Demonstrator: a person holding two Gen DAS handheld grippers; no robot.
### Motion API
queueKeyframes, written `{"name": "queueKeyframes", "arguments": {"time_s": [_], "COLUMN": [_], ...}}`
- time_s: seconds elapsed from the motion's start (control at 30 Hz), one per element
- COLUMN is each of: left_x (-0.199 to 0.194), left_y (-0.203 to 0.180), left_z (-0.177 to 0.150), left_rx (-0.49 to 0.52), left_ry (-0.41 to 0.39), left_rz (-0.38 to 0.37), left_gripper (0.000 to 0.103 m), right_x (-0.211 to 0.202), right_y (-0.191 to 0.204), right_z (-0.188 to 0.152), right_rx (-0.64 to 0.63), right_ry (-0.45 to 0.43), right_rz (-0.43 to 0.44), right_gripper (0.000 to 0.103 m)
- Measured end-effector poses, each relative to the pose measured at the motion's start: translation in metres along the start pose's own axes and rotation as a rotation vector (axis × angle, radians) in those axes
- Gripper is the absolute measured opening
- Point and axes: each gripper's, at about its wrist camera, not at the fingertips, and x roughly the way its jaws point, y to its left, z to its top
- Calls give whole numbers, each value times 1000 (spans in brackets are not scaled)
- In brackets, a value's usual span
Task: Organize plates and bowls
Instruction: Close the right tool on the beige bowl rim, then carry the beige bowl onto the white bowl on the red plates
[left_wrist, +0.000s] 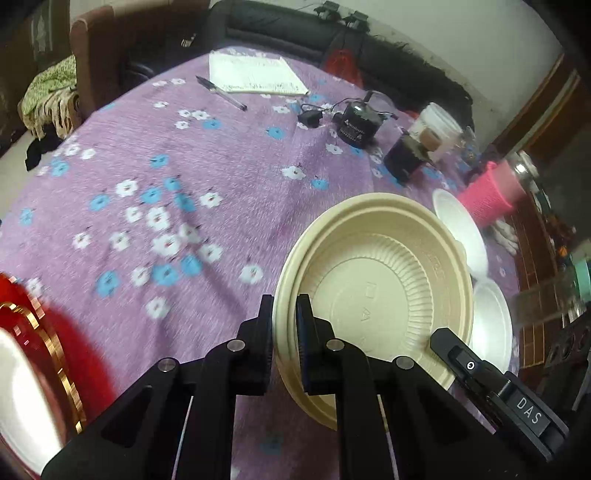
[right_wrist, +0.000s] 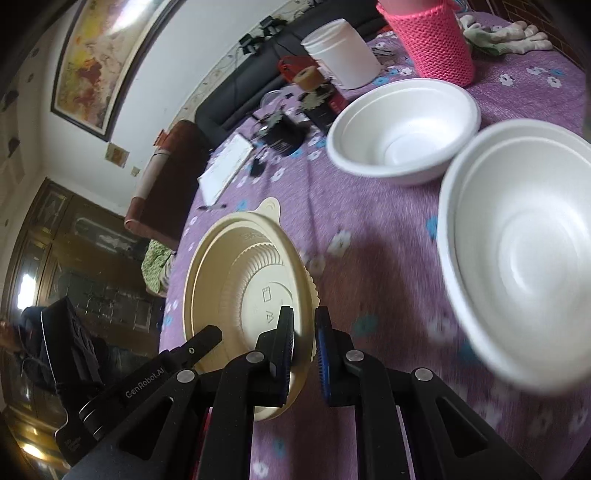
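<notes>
A cream ribbed plastic plate (left_wrist: 384, 295) is held tilted above the purple flowered tablecloth (left_wrist: 207, 177). My left gripper (left_wrist: 285, 314) is shut on its near rim. My right gripper (right_wrist: 304, 325) is shut on the opposite rim of the same plate (right_wrist: 236, 273); its fingertip (left_wrist: 448, 341) shows in the left wrist view. Two white foam bowls lie beyond the plate, one farther (left_wrist: 460, 225) and one nearer (left_wrist: 493, 325). In the right wrist view the farther bowl (right_wrist: 402, 129) rests on the cloth and the nearer bowl (right_wrist: 517, 243) looms large at right.
A red gold-trimmed plate (left_wrist: 55, 343) with a white centre sits at the lower left. A notepad (left_wrist: 255, 74), pen (left_wrist: 221, 93), black gadgets (left_wrist: 356, 125), white tub (right_wrist: 343, 51) and pink knitted holder (right_wrist: 432, 40) crowd the far side. A dark sofa (left_wrist: 295, 40) lies behind.
</notes>
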Motion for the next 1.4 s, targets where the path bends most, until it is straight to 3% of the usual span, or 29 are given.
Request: {"name": "queueKeyframes", "arguments": {"time_s": [0.27, 0.6, 0.87, 1.13, 1.23, 1.37, 1.4], "left_x": [-61, -127, -136, -127, -128, -132, -135], "left_y": [32, 140, 207, 232, 231, 228, 227], "left_z": [-40, -80, -88, -94, -95, -95, -95], "left_rx": [46, -38, -128, -131, -85, -26, -20], "left_ry": [-74, -134, -131, -94, -103, -122, -138], "left_rz": [-7, 62, 114, 146, 220, 308, 323], "left_gripper": [9, 11, 11, 11, 15, 36, 37], "right_x": [-36, -20, 22, 56, 65, 69, 69], "right_y": [30, 114, 186, 210, 211, 209, 209], "right_z": [-57, -128, -178, -203, -207, -209, -209], "right_rx": [-68, -221, -361, -411, -411, -425, -425], "right_ry": [-9, 92, 178, 239, 254, 245, 239], "right_rz": [22, 82, 74, 37, 24, 2, -1], "right_gripper": [12, 11, 10, 10, 10, 11, 12]}}
